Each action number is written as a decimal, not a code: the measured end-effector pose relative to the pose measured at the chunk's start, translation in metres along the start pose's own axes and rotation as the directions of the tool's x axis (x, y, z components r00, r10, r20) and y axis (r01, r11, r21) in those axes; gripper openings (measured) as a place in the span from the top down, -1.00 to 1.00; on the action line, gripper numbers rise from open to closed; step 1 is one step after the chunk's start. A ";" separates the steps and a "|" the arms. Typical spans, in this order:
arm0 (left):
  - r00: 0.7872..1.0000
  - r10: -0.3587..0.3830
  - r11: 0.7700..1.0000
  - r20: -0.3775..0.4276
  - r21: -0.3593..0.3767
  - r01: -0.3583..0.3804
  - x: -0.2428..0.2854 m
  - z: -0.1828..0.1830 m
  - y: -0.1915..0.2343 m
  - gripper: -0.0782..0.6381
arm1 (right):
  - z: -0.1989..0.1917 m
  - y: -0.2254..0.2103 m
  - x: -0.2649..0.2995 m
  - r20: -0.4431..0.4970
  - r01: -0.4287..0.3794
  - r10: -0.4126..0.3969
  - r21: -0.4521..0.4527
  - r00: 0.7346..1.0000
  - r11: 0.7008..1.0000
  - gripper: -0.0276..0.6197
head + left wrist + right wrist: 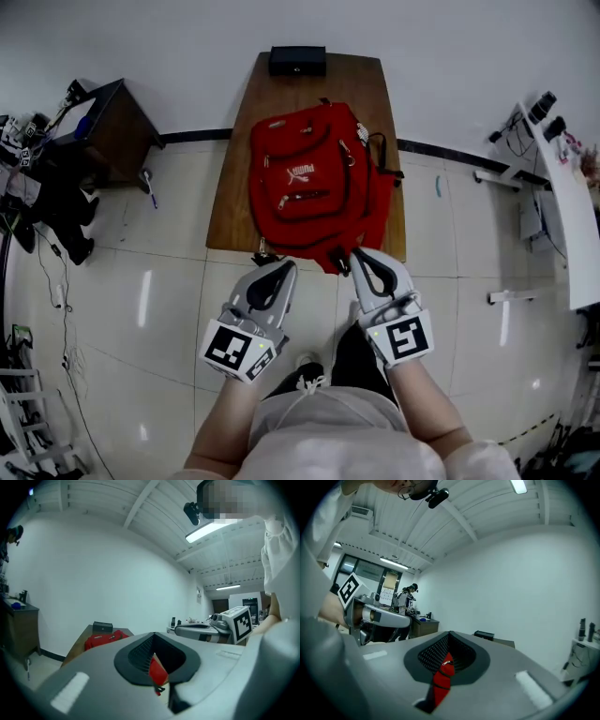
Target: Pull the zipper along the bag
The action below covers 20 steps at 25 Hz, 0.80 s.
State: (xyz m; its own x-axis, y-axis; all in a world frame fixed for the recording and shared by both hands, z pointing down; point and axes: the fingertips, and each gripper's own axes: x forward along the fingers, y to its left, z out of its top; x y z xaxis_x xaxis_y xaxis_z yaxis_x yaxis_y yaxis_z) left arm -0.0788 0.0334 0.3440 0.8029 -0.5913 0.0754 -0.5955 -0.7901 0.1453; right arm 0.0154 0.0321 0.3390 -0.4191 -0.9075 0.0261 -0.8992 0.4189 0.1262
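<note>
Table: brown wooden table (234, 216), long; carries the items below.
Bag: red fabric backpack (309, 183), lying flat mid-table, front pockets up, near corner reaching table's near edge, by the person.
Left gripper: left gripper (281, 266) at bag's near edge. Jaws together, a bit of red fabric apparently pinched betw. them (159, 686); reads as the anchor hold.
Right gripper: right gripper (359, 255), just beside left one, at bag's near corner. Jaws closed on red fabric (440, 681).
Box: black box (297, 60), far end of table, apart from bag.
Pull: small silver zipper pull (447, 662), sits in right gripper's jaw window, on the held fabric.
Handling (est.): light, soft, floppy. Cloth likely bunches & drags w/ slider unless kept taut.
Where to hold (est.): tab for pulling hand, fabric just behind slider for the other. Tab is small smooth metal, prob. slips if nipped at tip only.
</note>
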 end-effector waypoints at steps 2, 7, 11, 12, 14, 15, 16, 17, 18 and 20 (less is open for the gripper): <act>1.000 -0.012 1.000 0.007 0.010 0.012 -0.021 0.001 -0.008 0.76 | 0.008 0.018 -0.013 0.006 0.011 -0.011 -0.013 1.000 1.000 0.89; 0.999 -0.025 1.000 0.041 0.017 0.024 -0.058 0.005 -0.016 0.76 | 0.012 0.052 -0.037 -0.013 -0.005 0.005 -0.062 1.000 0.998 0.89; 0.999 -0.018 0.999 0.032 0.039 0.016 -0.075 0.004 -0.014 0.76 | 0.006 0.063 -0.047 -0.055 -0.007 0.004 -0.061 0.998 0.998 0.89; 1.000 -0.012 0.999 0.027 0.038 0.011 -0.077 0.004 -0.013 0.76 | 0.006 0.065 -0.046 -0.061 -0.008 0.005 -0.059 0.998 0.998 0.89; 1.000 -0.009 0.999 0.026 0.032 0.008 -0.081 0.004 -0.011 0.76 | 0.006 0.068 -0.043 -0.062 -0.011 0.008 -0.054 0.998 0.998 0.89; 1.000 -0.013 0.999 0.027 0.030 0.012 -0.083 0.003 -0.011 0.76 | 0.006 0.071 -0.042 -0.060 -0.012 0.009 -0.050 0.998 0.999 0.89; 0.999 -0.019 0.999 0.029 0.031 0.018 -0.084 0.002 -0.012 0.76 | 0.005 0.073 -0.042 -0.060 -0.013 0.010 -0.048 0.998 0.999 0.89; 0.999 -0.024 0.999 0.030 0.034 0.023 -0.085 0.001 -0.013 0.76 | 0.003 0.076 -0.043 -0.063 -0.014 0.011 -0.046 0.998 0.999 0.89; 0.999 -0.026 0.999 0.028 0.038 0.025 -0.085 -0.001 -0.014 0.76 | 0.001 0.078 -0.043 -0.067 -0.016 0.013 -0.044 0.998 0.999 0.89; 1.000 -0.023 0.999 0.020 0.044 0.022 -0.086 -0.004 -0.015 0.76 | -0.002 0.083 -0.044 -0.072 -0.023 0.020 -0.045 0.997 0.999 0.89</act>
State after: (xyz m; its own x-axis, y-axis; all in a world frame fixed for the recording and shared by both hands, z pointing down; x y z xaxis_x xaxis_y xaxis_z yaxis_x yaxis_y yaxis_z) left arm -0.1389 0.0964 0.3390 0.8158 -0.5760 0.0523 -0.5781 -0.8093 0.1039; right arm -0.0402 0.1071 0.3502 -0.4268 -0.8988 0.1000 -0.8828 0.4381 0.1698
